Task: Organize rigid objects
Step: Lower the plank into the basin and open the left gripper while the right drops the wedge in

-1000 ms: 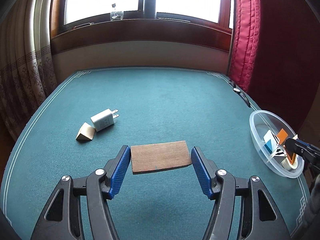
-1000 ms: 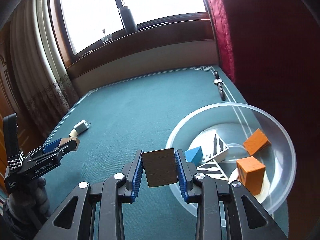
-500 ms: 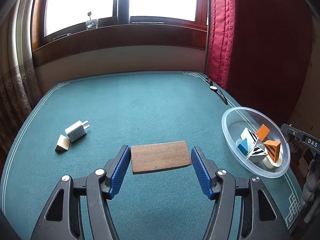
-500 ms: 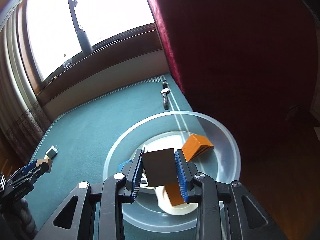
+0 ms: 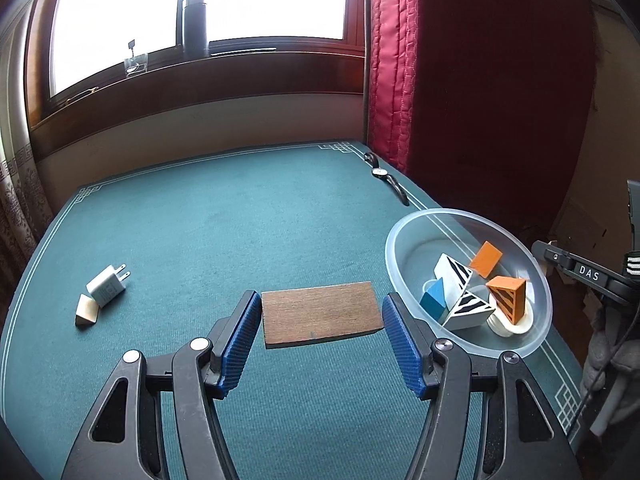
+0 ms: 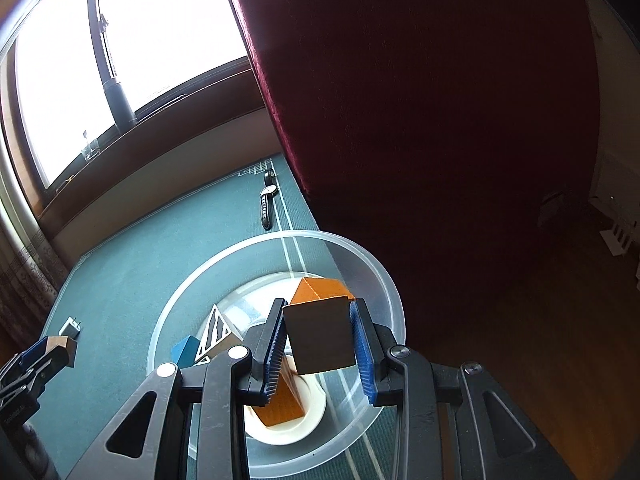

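A green cloth table (image 5: pixel 224 216) stands under the window. The left gripper (image 5: pixel 320 316) is clamped on a flat wooden board (image 5: pixel 320 318). The right gripper (image 6: pixel 320 336) is clamped on a dark block (image 6: pixel 318 336), above the clear bowl (image 6: pixel 384 280) of blocks.

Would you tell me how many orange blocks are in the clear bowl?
2: a plain one at the bowl's far side, a striped wedge on the white ring; more may hide.
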`<move>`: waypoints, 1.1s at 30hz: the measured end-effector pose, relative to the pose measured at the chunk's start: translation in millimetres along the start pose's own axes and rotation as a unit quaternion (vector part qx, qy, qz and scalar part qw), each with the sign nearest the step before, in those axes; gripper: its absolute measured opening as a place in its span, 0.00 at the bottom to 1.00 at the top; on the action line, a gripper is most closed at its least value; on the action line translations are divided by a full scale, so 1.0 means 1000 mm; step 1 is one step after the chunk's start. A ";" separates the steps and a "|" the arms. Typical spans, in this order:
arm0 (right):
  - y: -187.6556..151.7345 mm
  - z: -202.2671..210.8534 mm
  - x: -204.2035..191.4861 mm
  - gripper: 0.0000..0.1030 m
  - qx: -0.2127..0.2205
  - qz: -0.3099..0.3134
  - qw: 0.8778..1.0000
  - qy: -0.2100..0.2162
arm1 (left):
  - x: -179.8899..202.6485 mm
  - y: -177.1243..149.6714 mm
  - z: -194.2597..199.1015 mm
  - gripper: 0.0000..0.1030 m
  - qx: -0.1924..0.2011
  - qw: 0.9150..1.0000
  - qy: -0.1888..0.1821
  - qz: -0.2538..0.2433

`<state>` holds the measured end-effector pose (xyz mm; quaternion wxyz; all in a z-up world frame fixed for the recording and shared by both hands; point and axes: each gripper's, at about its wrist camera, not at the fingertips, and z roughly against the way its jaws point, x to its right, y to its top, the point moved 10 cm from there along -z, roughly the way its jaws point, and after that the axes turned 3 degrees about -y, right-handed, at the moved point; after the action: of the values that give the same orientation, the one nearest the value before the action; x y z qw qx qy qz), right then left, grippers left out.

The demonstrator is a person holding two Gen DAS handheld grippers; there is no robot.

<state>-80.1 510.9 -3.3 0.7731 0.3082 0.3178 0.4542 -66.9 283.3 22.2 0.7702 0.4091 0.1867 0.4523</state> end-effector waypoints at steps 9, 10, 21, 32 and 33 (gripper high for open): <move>0.002 0.001 0.008 0.63 0.013 -0.021 1.000 -0.012 | 0.027 0.003 -0.008 0.62 -0.010 1.000 -0.023 -0.019; 0.002 0.001 0.007 0.63 0.013 -0.021 1.000 -0.012 | 0.030 0.004 -0.008 0.62 -0.010 0.999 -0.025 -0.022; 0.005 0.008 0.010 0.89 0.024 -0.036 0.999 -0.011 | 0.079 0.000 -0.023 0.62 -0.033 0.995 -0.081 -0.046; 0.004 0.009 0.012 0.90 0.026 -0.043 0.999 -0.006 | 0.130 -0.005 -0.040 0.62 -0.048 0.987 -0.137 -0.065; 0.004 0.009 0.012 0.90 0.026 -0.043 0.999 -0.006 | 0.134 -0.006 -0.042 0.63 -0.046 0.986 -0.143 -0.066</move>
<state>-70.6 521.9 3.2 0.7854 0.3170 0.3376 0.4107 -21.1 415.2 3.9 0.8353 0.4201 0.0805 0.3453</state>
